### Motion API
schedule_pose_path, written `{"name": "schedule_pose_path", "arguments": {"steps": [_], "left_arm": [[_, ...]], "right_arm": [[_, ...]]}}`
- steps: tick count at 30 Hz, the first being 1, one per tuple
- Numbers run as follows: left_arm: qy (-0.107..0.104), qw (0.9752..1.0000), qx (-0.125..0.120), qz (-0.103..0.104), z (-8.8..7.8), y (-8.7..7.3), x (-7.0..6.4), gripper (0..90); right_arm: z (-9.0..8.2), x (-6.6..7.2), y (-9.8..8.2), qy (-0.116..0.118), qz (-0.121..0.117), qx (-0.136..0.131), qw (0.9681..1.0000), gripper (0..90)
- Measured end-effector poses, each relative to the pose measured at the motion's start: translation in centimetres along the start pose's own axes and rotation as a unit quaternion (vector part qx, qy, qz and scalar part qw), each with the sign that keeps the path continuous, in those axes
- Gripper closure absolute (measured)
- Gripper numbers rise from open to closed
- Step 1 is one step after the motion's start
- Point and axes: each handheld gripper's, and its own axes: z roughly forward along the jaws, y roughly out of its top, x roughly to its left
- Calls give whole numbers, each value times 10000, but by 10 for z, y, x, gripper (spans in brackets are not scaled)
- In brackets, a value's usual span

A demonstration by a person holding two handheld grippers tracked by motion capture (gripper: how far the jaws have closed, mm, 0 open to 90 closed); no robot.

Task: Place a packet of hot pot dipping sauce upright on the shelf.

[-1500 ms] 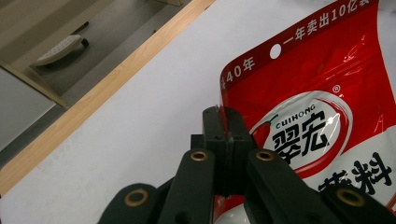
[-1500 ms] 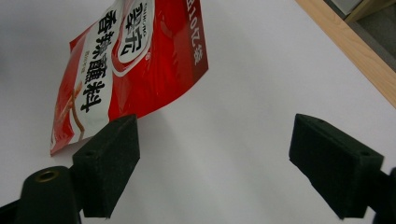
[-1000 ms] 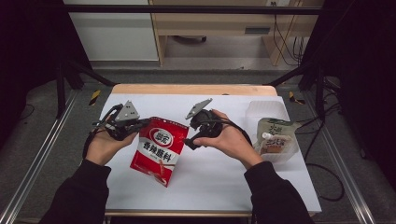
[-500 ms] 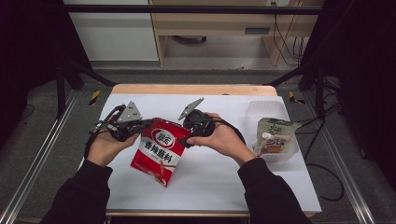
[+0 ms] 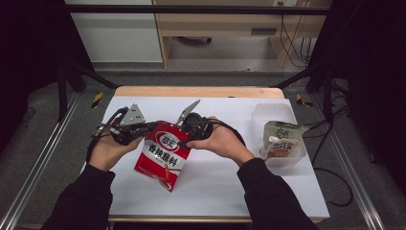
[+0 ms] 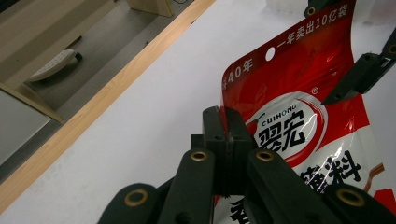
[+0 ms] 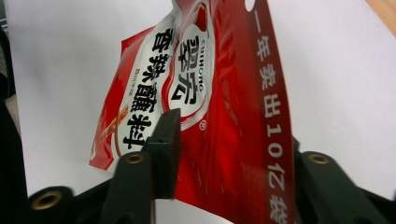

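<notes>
Red pouch (image 5: 163,153) | left gripper (image 6: 224,140) clamps its edge | right gripper (image 7: 229,140) fingers wide, straddling it

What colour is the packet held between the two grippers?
Red packet with a white oval logo and black characters; clearest in the left gripper view.

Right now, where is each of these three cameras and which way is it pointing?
High view: above the person's side, looking forward and down on the white table; forearms, left gripper and right gripper show.
Left gripper view: rides the left gripper, looking along jaws shut on the red pouch.
Right gripper view: rides the right gripper, jaws open around the pouch's top.
All views share the red pouch; the left gripper view also catches the right gripper's jaw tip.
</notes>
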Motion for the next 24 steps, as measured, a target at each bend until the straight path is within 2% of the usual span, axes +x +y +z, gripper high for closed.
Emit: {"name": "schedule_pose_path", "arguments": {"steps": [10, 15, 17, 22, 24], "left_arm": [[-58, 10000, -12, -39, 1, -1, 0, 900], [-154, 9998, -18, -81, 1, -4, 3, 899], [-170, 9998, -13, -98, 1, -7, 4, 810], [-132, 9996, -175, -178, -2, -15, 7, 557], [-159, 9993, -273, -182, -4, -19, 6, 505]], "right_arm": [[1, 0, 1, -20, -132, 87, 9999, 866], [0, 1, 1, 34, -186, 97, 9998, 900], [-2, 0, 1, 55, -158, 48, 9998, 900], [-13, -5, 1, 104, -107, -53, 9999, 900], [-18, -6, 2, 120, -110, -96, 9998, 900]]}}
